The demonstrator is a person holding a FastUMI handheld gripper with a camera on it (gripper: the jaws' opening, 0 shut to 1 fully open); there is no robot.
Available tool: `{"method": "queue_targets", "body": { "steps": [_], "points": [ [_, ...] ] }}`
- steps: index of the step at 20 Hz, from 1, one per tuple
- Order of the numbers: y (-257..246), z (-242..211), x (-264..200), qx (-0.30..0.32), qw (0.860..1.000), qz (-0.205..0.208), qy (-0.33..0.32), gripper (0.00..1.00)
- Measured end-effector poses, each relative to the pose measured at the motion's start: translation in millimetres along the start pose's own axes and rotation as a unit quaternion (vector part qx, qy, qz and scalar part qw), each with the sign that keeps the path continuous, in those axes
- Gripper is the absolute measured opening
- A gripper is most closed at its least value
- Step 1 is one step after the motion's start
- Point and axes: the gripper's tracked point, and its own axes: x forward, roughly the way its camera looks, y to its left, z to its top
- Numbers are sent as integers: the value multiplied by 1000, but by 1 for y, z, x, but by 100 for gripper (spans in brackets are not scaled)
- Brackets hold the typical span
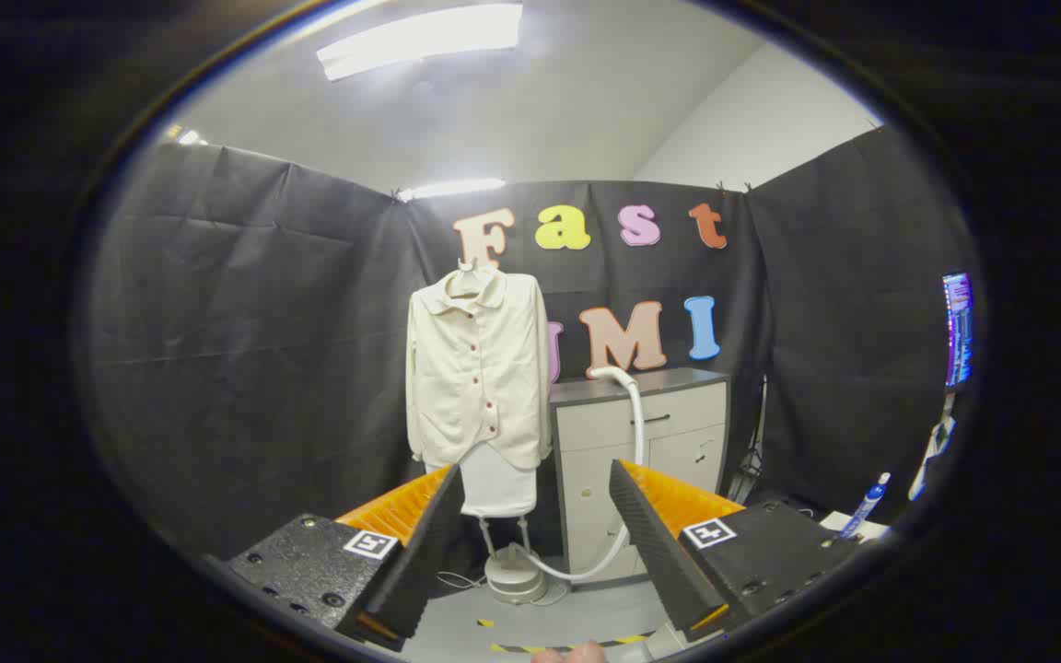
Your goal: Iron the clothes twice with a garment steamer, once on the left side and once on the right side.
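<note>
Gripper (530, 543) spread wide with nothing between its fingers, aimed at hanging shirt across the booth.

Lower centre of frame: the two fingers stand well apart, holding nothing, grey floor (577, 617) with a striped tape mark under them. Just beyond the gap, lower centre, the garment steamer base (514, 578) sits on the floor, its white hose (634, 414) curving up past the right finger to the top of a grey cabinet (641, 433). Steamer head not clear to tell. Centre of frame, further back: cream buttoned shirt (477, 373) hangs on a hanger over a white board (496, 483), left of the cabinet. Lower right: blue marker (865, 505). Right edge: lit screen (957, 327).
</note>
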Motion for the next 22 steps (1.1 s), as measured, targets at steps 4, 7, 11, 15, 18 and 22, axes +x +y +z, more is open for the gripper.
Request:
{"method": "queue_targets", "body": {
  "steps": [4, 7, 11, 15, 18, 22],
  "points": [
    [4, -3, 19, -7, 1000, -11, 4, 97],
    [8, -6, 36, -11, 1000, -23, 6, 97],
    [17, -11, 54, -21, 999, -36, 9, 97],
    [23, -12, 71, -24, 998, -50, 11, 97],
    [26, -15, 87, -29, 998, -51, 17, 97],
    [22, -22, 116, -36, 998, -47, 27, 97]
  ]
}}
